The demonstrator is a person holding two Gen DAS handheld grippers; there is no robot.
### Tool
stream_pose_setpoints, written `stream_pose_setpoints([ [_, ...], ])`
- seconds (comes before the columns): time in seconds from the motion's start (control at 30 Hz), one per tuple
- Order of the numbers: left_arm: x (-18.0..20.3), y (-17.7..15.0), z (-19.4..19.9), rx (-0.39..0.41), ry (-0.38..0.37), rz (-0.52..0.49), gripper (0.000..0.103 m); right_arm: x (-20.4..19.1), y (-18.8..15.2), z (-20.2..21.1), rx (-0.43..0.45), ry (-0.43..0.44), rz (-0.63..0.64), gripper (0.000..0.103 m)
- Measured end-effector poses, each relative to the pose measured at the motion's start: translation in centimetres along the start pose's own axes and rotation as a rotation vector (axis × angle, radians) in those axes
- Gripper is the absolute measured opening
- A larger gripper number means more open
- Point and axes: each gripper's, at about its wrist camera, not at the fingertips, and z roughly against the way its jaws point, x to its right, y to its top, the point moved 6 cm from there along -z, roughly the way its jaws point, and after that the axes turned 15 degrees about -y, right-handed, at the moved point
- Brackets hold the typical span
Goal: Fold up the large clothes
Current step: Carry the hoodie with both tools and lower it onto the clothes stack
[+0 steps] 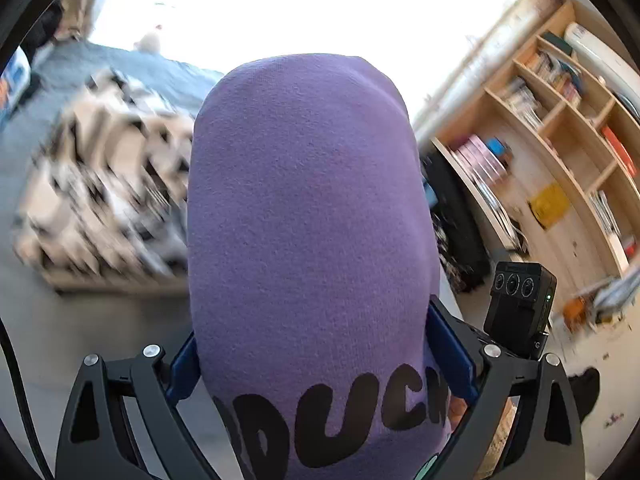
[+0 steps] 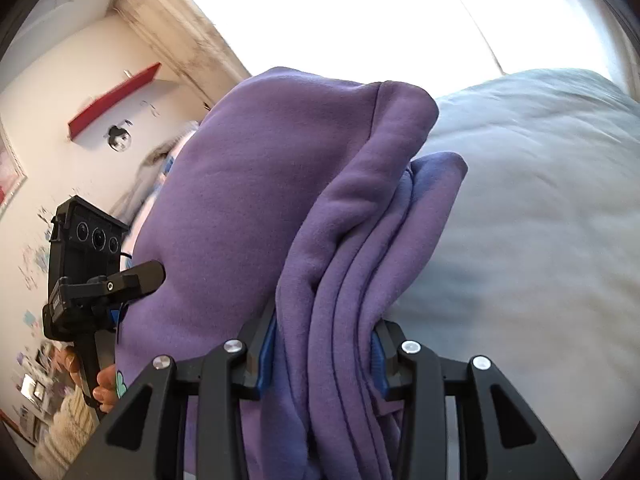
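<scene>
Purple fleece fills the space between the blue pads of the left claw, whose jaws stand wide yet press on both sides of a thick folded bundle of the purple sweatshirt. Black letters are printed across the cloth close to the pads. The bundle rises ahead of the claw as one rounded mass and hides most of the view beyond. This claw points somewhat downward over a blurred patterned blanket on a grey bed, with a wooden bookshelf off to the right and a bright window behind.

Seen from the right wrist, the right claw is clamped on several stacked layers of the same purple sweatshirt, the folded edges running up between its blue pads. The jaws here stand much narrower than on the other side. The garment spreads from this grip toward the left, where the other claw's black body shows, its handle held by a hand at the lower left edge. A pale grey duvet lies beyond and to the right of the cloth. A white wall with a red shelf stands at upper left.

The sweatshirt hangs between the two claws, lifted clear of the bedding.
</scene>
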Motion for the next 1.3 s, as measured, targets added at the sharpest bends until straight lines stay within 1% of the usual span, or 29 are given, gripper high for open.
stream_pose_setpoints([
  [0.03,-1.3,2.6,1.6,0.016,0.023,-0.018,0.095,-1.1,1.6,-1.5,0.008,0.015,-0.002,0.038],
  [0.07,-1.7,4.1,1.9,0.027,0.032,-0.022,0.096,-2.2,2.9,-3.0,0.015,0.028,-0.007,0.038],
  [0.13,-4.6,8.2,3.7,0.052,0.052,-0.041,0.096,-4.1,5.6,-6.2,0.034,0.039,-0.011,0.038],
  [0.23,-9.3,12.9,4.4,0.060,0.072,-0.040,0.096,-6.2,9.0,-12.2,0.050,0.042,-0.031,0.038],
  [0.27,-10.5,13.8,4.3,0.061,0.077,-0.039,0.096,-6.4,9.6,-13.9,0.047,0.046,-0.045,0.038],
  [0.33,-14.9,15.7,3.5,0.048,0.098,-0.033,0.098,-5.7,9.7,-17.3,0.032,0.044,-0.057,0.038],
  [0.4,-19.0,16.0,1.7,0.016,0.143,-0.009,0.098,-4.3,8.8,-21.2,-0.009,0.020,-0.071,0.038],
  [0.47,-23.5,15.1,-0.3,-0.033,0.214,0.042,0.103,-2.6,6.5,-26.2,-0.095,-0.059,-0.078,0.039],
  [0.5,-26.1,14.5,-1.3,-0.034,0.229,0.067,0.103,-2.0,5.6,-27.7,-0.110,-0.099,-0.073,0.040],
  [0.57,-26.9,13.8,-2.0,0.023,0.126,0.096,0.103,-1.2,4.6,-28.7,-0.065,-0.095,-0.078,0.042],
  [0.6,-26.5,13.9,-2.0,0.039,0.117,0.069,0.103,-1.3,4.7,-28.6,-0.052,-0.096,-0.078,0.043],
  [0.63,-26.0,14.1,-1.9,0.039,0.131,0.037,0.103,-1.4,4.8,-28.3,-0.053,-0.109,-0.064,0.043],
  [0.7,-25.2,14.3,-1.4,0.038,0.183,-0.002,0.103,-1.5,4.9,-27.7,-0.074,-0.129,-0.039,0.051],
  [0.77,-24.1,14.5,-0.4,0.052,0.255,-0.028,0.103,-1.5,5.3,-26.3,-0.082,-0.148,-0.030,0.055],
  [0.8,-23.5,14.6,0.1,0.062,0.285,-0.043,0.103,-1.3,5.4,-25.5,-0.075,-0.146,-0.028,0.055],
  [0.83,-22.7,14.6,1.0,0.079,0.338,-0.064,0.102,-1.5,5.5,-24.6,-0.058,-0.155,-0.019,0.055],
  [0.87,-21.7,14.6,1.9,0.100,0.383,-0.085,0.100,-1.7,5.6,-22.9,-0.020,-0.166,0.000,0.055],
  [0.9,-20.8,14.4,2.4,0.107,0.396,-0.107,0.092,-1.7,5.5,-21.3,0.018,-0.163,0.019,0.055],
  [0.93,-19.4,13.9,3.1,0.114,0.403,-0.145,0.076,-2.0,5.7,-20.0,0.063,-0.161,0.042,0.055],
  [0.97,-18.1,13.4,3.7,0.116,0.405,-0.179,0.067,-2.4,5.8,-18.6,0.095,-0.155,0.065,0.055],
  [1.0,-16.6,12.8,4.0,0.110,0.402,-0.216,0.049,-3.0,5.7,-17.6,0.108,-0.148,0.084,0.055],
  [1.03,-15.4,12.1,4.2,0.105,0.398,-0.228,0.034,-3.7,5.2,-16.7,0.109,-0.145,0.112,0.054],
  [1.07,-14.4,11.9,3.9,0.090,0.388,-0.229,0.029,-4.4,5.0,-16.6,0.104,-0.147,0.130,0.047],
  [1.1,-14.4,11.6,3.9,0.074,0.381,-0.224,0.023,-5.2,4.4,-16.6,0.083,-0.143,0.155,0.037],
  [1.13,-13.9,10.9,3.1,0.046,0.370,-0.218,0.018,-5.6,4.2,-16.9,0.065,-0.140,0.170,0.033],
  [1.17,-13.5,10.0,2.6,0.028,0.369,-0.221,0.017,-6.2,3.7,-17.4,0.039,-0.136,0.186,0.027],
  [1.2,-13.5,9.4,1.7,0.000,0.389,-0.231,0.017,-6.5,3.2,-18.0,0.018,-0.135,0.191,0.026],
  [1.27,-14.4,8.5,0.4,-0.026,0.463,-0.243,0.015,-6.7,2.5,-19.2,-0.015,-0.157,0.191,0.025],
  [1.3,-15.2,8.6,0.0,-0.027,0.490,-0.227,0.014,-6.5,2.1,-20.1,-0.028,-0.197,0.202,0.025],
])
